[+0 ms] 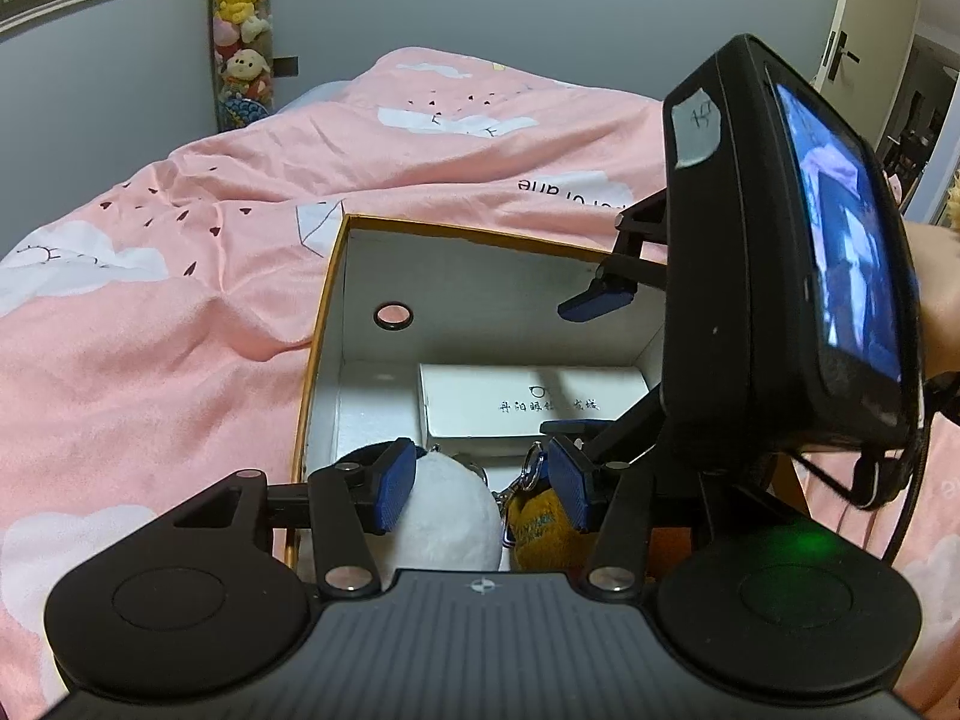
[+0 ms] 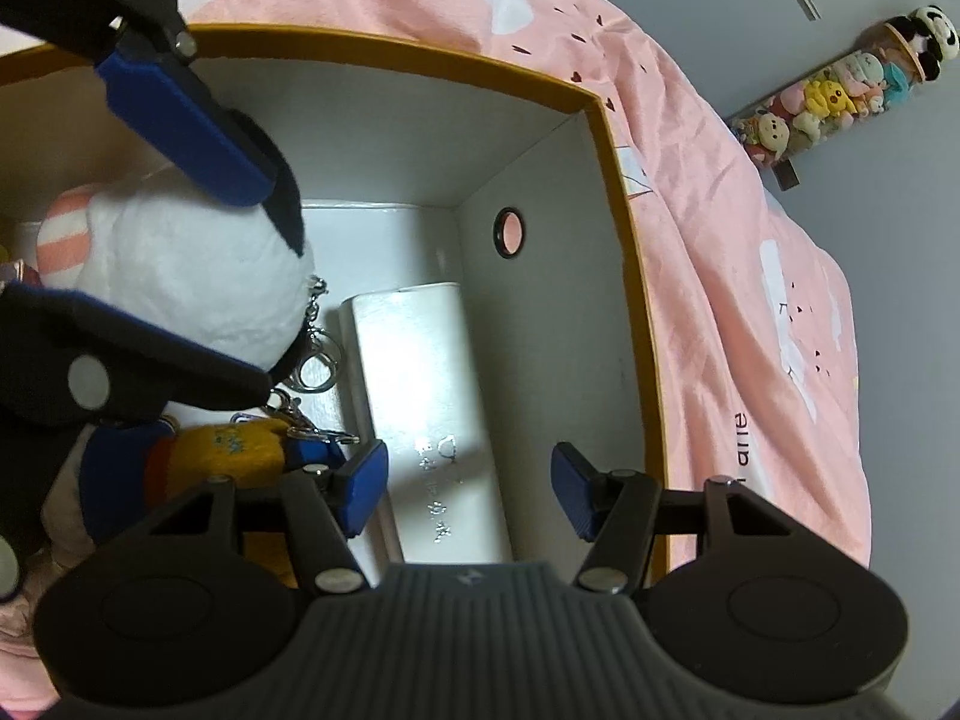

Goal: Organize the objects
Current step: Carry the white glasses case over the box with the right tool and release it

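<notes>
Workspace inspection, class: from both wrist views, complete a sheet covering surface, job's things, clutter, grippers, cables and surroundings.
Surface: pink bedcover with cloud prints, wrinkled.
Job's things: open box with orange rim holds a white case, white plush toy and yellow plush keychain.
Clutter: nothing seen.
Grippers: left gripper open over the white plush; right gripper open over the white case, holding nothing.
Cables: black cable under the right gripper's screen.
Surroundings: grey wall, tube of plush toys, door.
</notes>
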A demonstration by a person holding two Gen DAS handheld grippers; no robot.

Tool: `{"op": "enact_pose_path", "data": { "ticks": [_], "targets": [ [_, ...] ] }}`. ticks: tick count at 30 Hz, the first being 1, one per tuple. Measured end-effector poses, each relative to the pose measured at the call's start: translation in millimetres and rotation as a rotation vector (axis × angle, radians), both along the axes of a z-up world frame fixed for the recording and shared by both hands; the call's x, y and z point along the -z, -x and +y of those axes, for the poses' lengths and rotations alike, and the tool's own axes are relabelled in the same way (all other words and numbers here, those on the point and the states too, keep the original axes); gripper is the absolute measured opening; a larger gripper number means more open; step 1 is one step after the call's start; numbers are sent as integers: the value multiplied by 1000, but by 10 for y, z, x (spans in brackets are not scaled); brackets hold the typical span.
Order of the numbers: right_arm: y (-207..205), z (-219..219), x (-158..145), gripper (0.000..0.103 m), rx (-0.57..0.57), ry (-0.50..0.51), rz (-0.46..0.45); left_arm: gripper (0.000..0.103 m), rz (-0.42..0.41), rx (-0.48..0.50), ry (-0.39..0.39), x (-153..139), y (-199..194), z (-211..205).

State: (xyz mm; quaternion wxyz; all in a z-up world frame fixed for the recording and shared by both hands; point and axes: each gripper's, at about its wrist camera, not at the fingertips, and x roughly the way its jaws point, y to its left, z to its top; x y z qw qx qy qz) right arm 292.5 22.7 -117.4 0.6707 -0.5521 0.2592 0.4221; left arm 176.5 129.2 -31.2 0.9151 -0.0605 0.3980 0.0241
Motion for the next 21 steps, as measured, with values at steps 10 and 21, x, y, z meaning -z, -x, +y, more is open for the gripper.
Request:
{"op": "enact_pose_path", "data": {
  "ticks": [10,21],
  "targets": [
    [36,-25,-200,64,25,-41,14,64,-55,3,-14,-191,110,-75],
    [308,-375,-646,74,161,-210,55,78,-176,-2,-59,-615,421,-269]
  ]
}}
